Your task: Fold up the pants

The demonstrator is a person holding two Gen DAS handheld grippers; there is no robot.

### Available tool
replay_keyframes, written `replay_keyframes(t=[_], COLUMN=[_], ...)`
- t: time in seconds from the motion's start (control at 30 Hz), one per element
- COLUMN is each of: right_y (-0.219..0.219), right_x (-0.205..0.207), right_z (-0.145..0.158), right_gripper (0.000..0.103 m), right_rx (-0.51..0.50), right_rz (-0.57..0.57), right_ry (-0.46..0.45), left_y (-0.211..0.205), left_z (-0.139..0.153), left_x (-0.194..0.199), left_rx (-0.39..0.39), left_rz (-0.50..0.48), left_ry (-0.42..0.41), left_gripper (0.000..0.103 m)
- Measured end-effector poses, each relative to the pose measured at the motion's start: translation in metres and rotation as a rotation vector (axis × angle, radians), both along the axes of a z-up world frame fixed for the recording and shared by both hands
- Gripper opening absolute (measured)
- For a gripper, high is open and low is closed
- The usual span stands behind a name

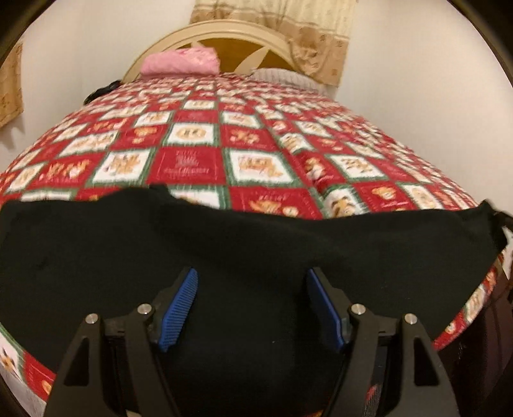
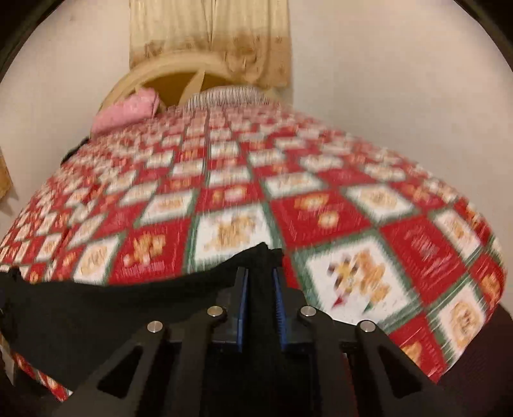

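Note:
Black pants [image 1: 243, 243] lie across the near edge of a bed with a red, white and green patchwork quilt [image 1: 198, 144]. My left gripper [image 1: 251, 276] is open, its blue pads [image 1: 179, 308] wide apart over the pants, holding nothing. In the right wrist view the pants [image 2: 96, 308] stretch to the left, and my right gripper [image 2: 259, 276] is shut on a bunched edge of the black cloth, lifted slightly off the quilt [image 2: 352, 208]. Both views are motion-blurred.
A pink pillow [image 1: 179, 64] and a striped pillow [image 1: 282, 75] lie at the far end by a cream headboard [image 1: 224, 29]. A patterned curtain [image 2: 208, 38] hangs behind. White walls flank the bed. The bed's right edge [image 2: 465, 336] drops to a dark floor.

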State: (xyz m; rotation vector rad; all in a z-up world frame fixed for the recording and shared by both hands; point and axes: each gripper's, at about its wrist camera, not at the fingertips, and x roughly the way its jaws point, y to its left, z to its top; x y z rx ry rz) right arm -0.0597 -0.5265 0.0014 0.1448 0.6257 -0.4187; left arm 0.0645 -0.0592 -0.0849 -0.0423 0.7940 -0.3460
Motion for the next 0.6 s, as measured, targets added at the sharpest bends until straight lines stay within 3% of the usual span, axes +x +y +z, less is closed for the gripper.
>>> replay_keyframes(t=[0.1,0.2,0.3,0.37,0.43,0.5,0.6], right_y=[0.004,-0.003,-0.030,-0.041,-0.046,-0.037,-0.002], right_x=[-0.012,0.003,0.006,-0.014,-0.046,-0.072,-0.085], right_z=[0.015,0.001,-0.022,-0.017,-0.002,0.010,0.017], right_gripper=[0.006,0.002,0.002,0.002,0.002,0.002,0.002], right_rx=[-0.048,-0.138,-0.043,-0.002,0.048,0.038,0.014], right_rz=[-0.022,-0.073,-0.086,-0.136,-0.193,-0.233,-0.137], right_ry=[-0.100,-0.006,0.043,-0.036,-0.175,-0.256,-0.273], left_y=[-0.009,-0.019,-0.014,-0.013,-0.013,-0.015,-0.017], left_z=[-0.003,-0.005,-0.005,-0.005,-0.006,-0.007,-0.008], left_x=[-0.008,-0.015,-0.012,-0.012,-0.012,-0.011,-0.011], left_rx=[0.073,0.156,0.137,0.128,0.133,0.139,0.146], left_rz=[0.002,-0.001,0.007,0.003,0.005,0.010,0.027], left_ry=[-0.049,-0.085,-0.077,-0.074,-0.078,-0.083,-0.086], left_gripper=[0.076,0.080,0.084,0.086,0.089,0.092,0.095])
